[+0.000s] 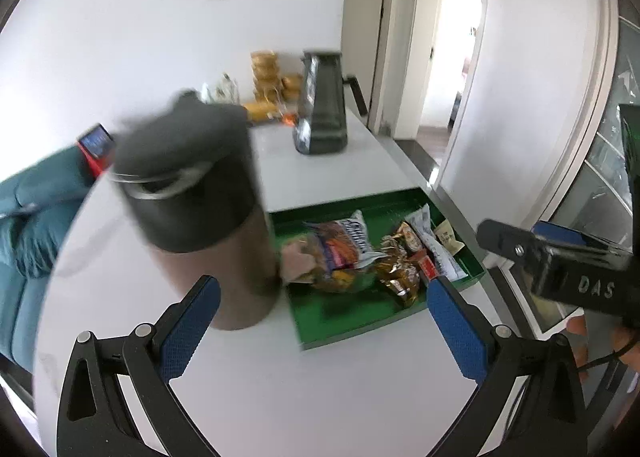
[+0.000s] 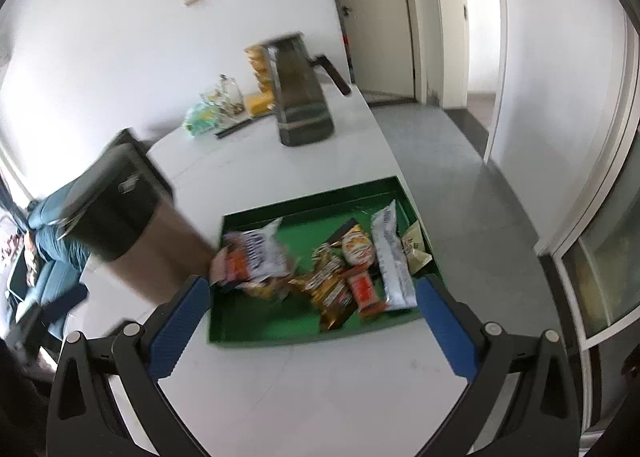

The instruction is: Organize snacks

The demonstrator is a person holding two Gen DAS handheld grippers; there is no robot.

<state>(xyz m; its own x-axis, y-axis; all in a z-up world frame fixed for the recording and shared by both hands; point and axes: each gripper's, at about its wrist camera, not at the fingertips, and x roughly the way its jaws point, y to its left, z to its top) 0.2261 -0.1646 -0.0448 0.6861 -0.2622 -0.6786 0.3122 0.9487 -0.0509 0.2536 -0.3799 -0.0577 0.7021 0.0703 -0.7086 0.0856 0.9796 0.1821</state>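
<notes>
Bare white table (image 2: 312, 389) before the green tray (image 2: 304, 333); tall dark flask (image 2: 132, 217) touching its left side

Tray (image 2: 304, 331): solid green. Table (image 2: 312, 397): plain white. Tumbler (image 1: 200, 213): black lid, brown body. Pitcher (image 2: 300, 97) at 12 o'clock: dark smoked grey. Left gripper (image 1: 323, 331) and right gripper (image 2: 313, 331): black frames, blue textured pads (image 2: 448, 329). Sofa (image 1: 28, 225) at 9 o'clock: teal. Long snack packet (image 2: 392, 261): silver-white. Wrapped snack (image 2: 332, 289): gold, printed.

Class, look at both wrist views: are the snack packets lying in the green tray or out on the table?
In. Snack packets lie piled inside the green tray, within its raised rim.
</notes>
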